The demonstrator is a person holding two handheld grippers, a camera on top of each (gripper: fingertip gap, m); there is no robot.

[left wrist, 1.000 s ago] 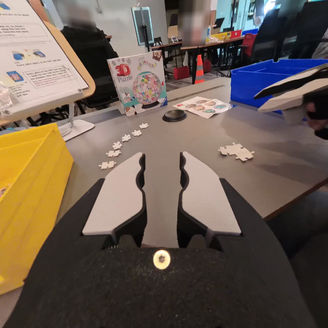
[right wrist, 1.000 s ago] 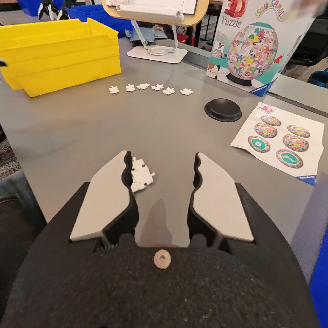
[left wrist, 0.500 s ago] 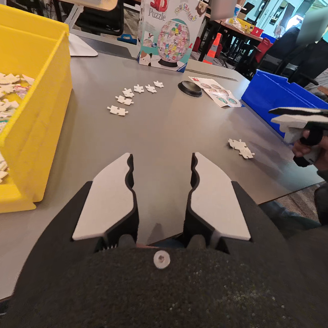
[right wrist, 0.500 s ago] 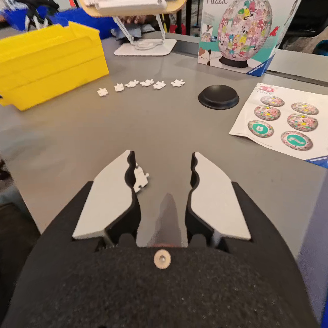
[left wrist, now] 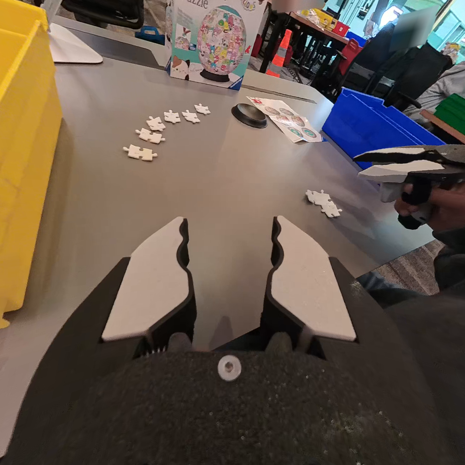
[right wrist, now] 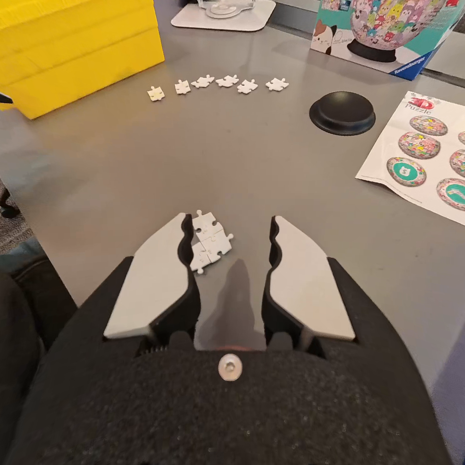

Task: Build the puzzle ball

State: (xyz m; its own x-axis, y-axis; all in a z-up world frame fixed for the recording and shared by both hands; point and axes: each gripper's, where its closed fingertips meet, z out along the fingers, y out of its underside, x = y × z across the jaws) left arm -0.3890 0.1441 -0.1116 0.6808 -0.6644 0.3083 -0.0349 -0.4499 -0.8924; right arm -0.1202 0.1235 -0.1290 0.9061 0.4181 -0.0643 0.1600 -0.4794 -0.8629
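Both tongs spread and empty, right tongs (right wrist: 229, 221) over the joined pieces (right wrist: 211, 241) near the bench (right wrist: 226, 156) edge, left tongs (left wrist: 229, 221) idle; a skewed pinch may split them.

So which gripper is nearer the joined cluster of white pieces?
Right. The right gripper hovers over the joined cluster, which sits by its left finger; the left gripper is well off to the side.
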